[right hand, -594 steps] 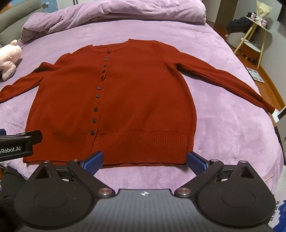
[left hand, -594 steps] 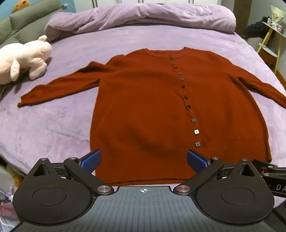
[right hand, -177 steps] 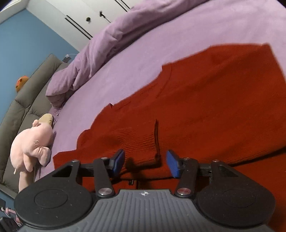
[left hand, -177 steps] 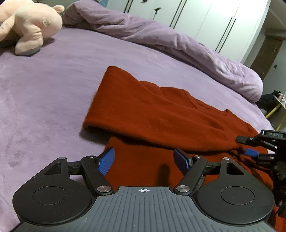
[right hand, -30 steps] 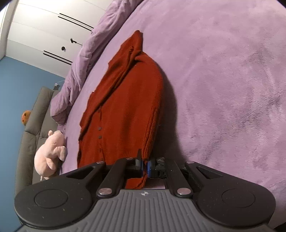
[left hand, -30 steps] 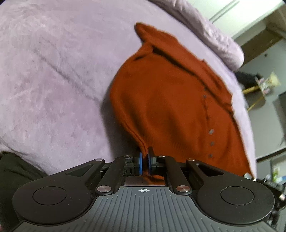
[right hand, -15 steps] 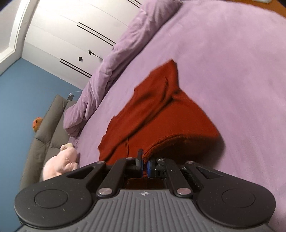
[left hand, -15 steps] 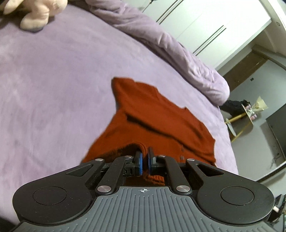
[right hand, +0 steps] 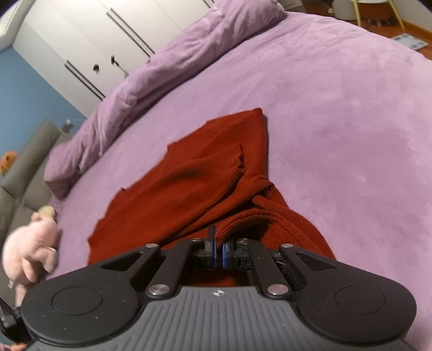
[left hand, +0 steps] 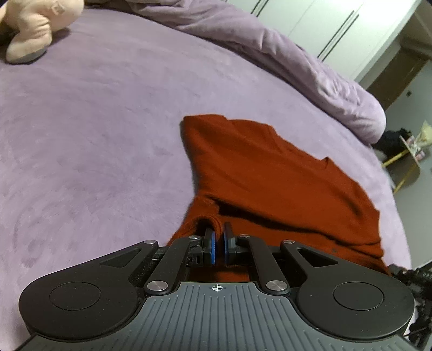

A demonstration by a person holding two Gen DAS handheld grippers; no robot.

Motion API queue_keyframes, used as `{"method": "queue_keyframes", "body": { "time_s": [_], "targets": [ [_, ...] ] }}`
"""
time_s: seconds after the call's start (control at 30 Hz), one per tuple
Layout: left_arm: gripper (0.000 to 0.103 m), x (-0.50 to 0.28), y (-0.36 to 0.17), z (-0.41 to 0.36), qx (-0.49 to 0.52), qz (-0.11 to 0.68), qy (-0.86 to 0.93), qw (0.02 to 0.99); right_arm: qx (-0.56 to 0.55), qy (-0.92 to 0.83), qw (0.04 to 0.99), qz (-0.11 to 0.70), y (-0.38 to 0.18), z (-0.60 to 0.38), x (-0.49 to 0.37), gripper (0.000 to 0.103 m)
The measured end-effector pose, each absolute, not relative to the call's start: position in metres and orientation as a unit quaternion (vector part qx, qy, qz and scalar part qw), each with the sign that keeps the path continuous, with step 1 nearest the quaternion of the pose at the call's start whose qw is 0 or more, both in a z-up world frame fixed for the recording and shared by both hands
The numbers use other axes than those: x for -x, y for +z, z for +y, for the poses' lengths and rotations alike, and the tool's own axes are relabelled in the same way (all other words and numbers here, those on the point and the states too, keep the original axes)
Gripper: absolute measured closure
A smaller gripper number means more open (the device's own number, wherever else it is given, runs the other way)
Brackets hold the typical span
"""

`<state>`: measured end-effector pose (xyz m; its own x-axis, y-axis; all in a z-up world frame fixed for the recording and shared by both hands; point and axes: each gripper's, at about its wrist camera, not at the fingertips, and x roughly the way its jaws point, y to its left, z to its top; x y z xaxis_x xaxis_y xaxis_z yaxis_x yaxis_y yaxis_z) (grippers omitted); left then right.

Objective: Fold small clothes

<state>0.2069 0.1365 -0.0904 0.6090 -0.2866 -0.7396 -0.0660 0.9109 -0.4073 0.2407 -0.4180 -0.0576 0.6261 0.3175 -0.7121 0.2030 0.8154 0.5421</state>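
The hem of the red cardigan (left hand: 270, 175) is pinched by the left gripper (left hand: 217, 247) at 6 o'clock, and likewise by the right gripper (right hand: 218, 249) (both clamped tight). The garment is spread toward 12 o'clock on the purple bed (left hand: 94, 121). A pink plush toy (left hand: 35, 24) is seen at 10 o'clock.

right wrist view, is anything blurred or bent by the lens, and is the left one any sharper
Right wrist view: the pink plush toy at the left edge is smeared and the bed bulges in a fisheye curve. Left wrist view: the red cardigan is fairly sharp, with a dark shadow under its lifted fold.
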Motion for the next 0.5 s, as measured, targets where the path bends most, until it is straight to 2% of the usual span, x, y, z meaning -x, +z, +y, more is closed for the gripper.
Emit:
{"method": "queue_keyframes", "body": {
  "time_s": [0.03,0.07,0.1,0.13,0.17,0.2,0.23,0.27,0.3,0.5],
  "targets": [
    [0.094,-0.207,-0.092,0.136,0.202,0.436,-0.061,0.875,-0.298,0.037,0.849,0.435,-0.060,-0.417,-0.243,0.100],
    [0.089,-0.204,-0.092,0.137,0.207,0.431,-0.061,0.876,-0.294,0.041,0.849,0.436,-0.062,-0.417,-0.244,0.100],
    [0.079,-0.201,-0.091,0.138,0.208,0.423,-0.060,0.880,-0.291,0.042,0.852,0.433,-0.061,-0.418,-0.244,0.097],
    [0.073,-0.196,-0.089,0.139,0.208,0.412,-0.063,0.885,-0.286,0.042,0.859,0.423,-0.059,-0.420,-0.240,0.094],
    [0.062,-0.190,-0.085,0.141,0.204,0.399,-0.067,0.891,-0.279,0.040,0.868,0.409,-0.054,-0.423,-0.235,0.094],
    [0.054,-0.186,-0.082,0.142,0.196,0.388,-0.075,0.897,-0.269,0.038,0.879,0.393,-0.050,-0.426,-0.229,0.090],
    [0.051,-0.182,-0.081,0.143,0.184,0.382,-0.082,0.902,-0.257,0.041,0.889,0.378,-0.046,-0.429,-0.223,0.085],
    [0.048,-0.180,-0.081,0.143,0.169,0.380,-0.092,0.905,-0.241,0.049,0.896,0.369,-0.043,-0.430,-0.218,0.075],
    [0.047,-0.180,-0.083,0.141,0.153,0.385,-0.100,0.905,-0.220,0.058,0.899,0.375,-0.043,-0.429,-0.216,0.069],
    [0.047,-0.187,-0.099,0.129,0.084,0.418,-0.098,0.899,-0.109,0.067,0.899,0.419,-0.057,-0.412,-0.228,0.069]
  ]
}}
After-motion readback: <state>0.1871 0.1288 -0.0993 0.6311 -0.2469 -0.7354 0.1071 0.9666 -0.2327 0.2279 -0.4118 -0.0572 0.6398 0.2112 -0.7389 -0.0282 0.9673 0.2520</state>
